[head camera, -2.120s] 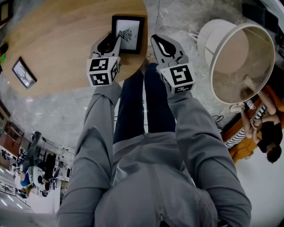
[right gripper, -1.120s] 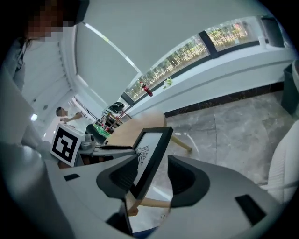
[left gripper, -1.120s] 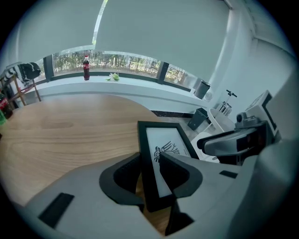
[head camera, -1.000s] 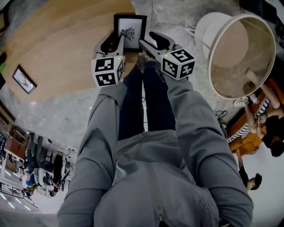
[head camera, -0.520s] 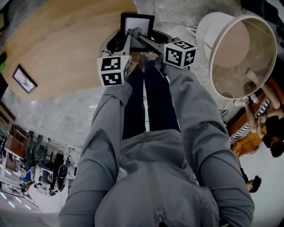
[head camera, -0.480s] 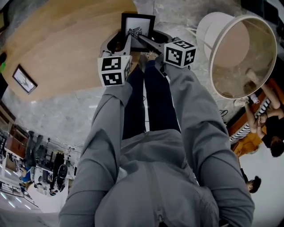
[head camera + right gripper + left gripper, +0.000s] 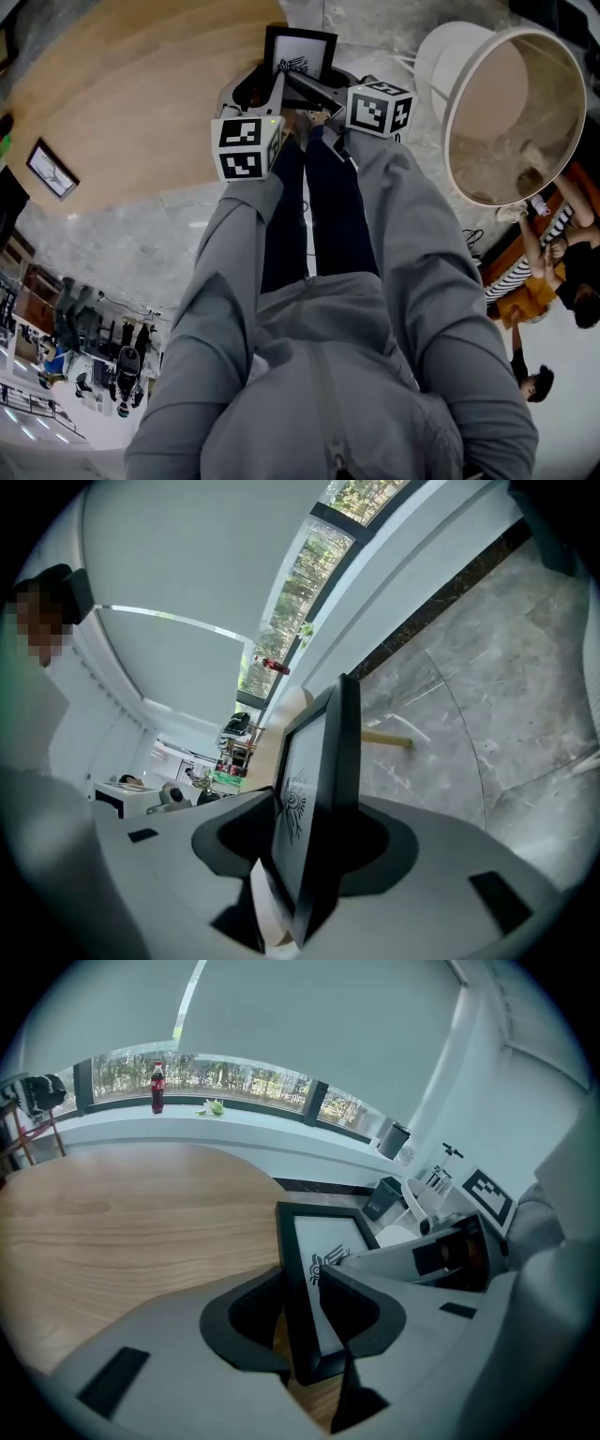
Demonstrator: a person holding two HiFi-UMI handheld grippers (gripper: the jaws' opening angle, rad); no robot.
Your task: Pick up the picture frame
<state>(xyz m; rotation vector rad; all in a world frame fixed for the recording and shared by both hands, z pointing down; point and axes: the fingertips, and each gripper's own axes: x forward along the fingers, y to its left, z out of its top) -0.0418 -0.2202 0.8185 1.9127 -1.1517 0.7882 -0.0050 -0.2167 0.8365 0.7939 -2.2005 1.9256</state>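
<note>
Both are clenched on the picture frame (image 7: 302,49) at the table's (image 7: 131,84) near edge: left hand-held gripper (image 7: 302,1326) on its near corner, right hand-held gripper (image 7: 305,855) on its right side.

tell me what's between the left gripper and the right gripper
The black rectangular picture frame with a white print: left gripper and right gripper each clamp an edge, shown in both gripper views.
</note>
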